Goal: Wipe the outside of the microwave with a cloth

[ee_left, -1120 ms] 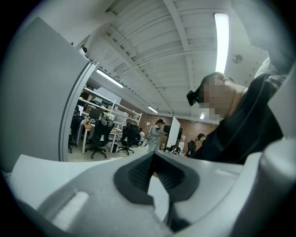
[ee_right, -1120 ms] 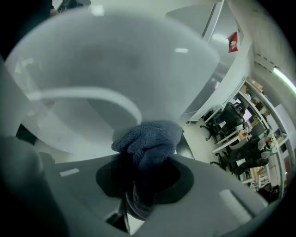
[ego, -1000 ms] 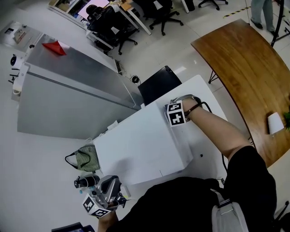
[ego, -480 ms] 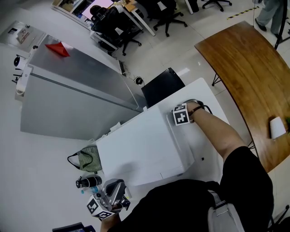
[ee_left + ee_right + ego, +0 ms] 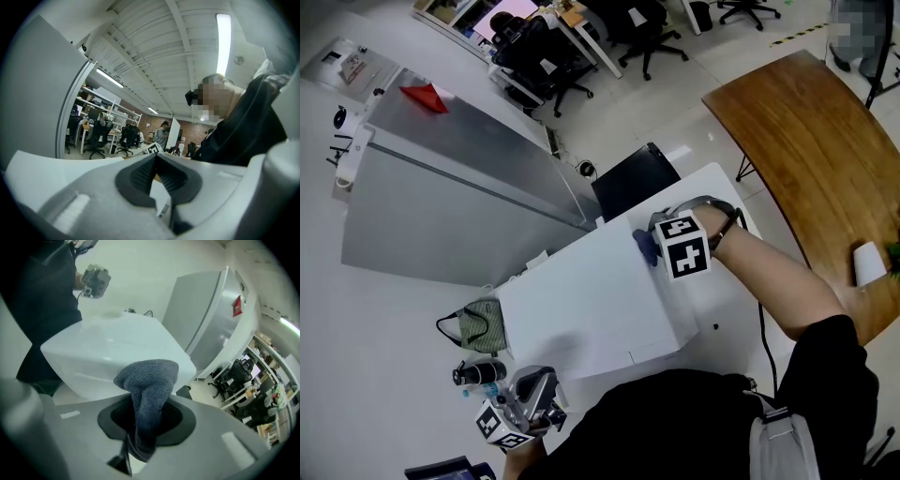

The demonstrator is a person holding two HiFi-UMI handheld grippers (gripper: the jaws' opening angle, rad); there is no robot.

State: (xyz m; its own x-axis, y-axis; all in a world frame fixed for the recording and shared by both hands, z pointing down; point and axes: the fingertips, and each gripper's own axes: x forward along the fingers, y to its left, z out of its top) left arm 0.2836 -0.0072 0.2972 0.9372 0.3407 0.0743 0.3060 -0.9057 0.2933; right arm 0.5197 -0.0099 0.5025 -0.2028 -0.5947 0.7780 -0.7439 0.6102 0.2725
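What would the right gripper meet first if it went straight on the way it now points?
Most likely the white microwave: the right gripper holds the grey cloth just before it, though depth is unclear.

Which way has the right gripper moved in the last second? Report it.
Yes. Against the microwave, the right gripper has shifted slightly toward the person and looks lifted; its cloth now shows at the top's right edge.

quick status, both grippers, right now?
left gripper: shut, nothing between its jaws.
right gripper: shut on the grey cloth.
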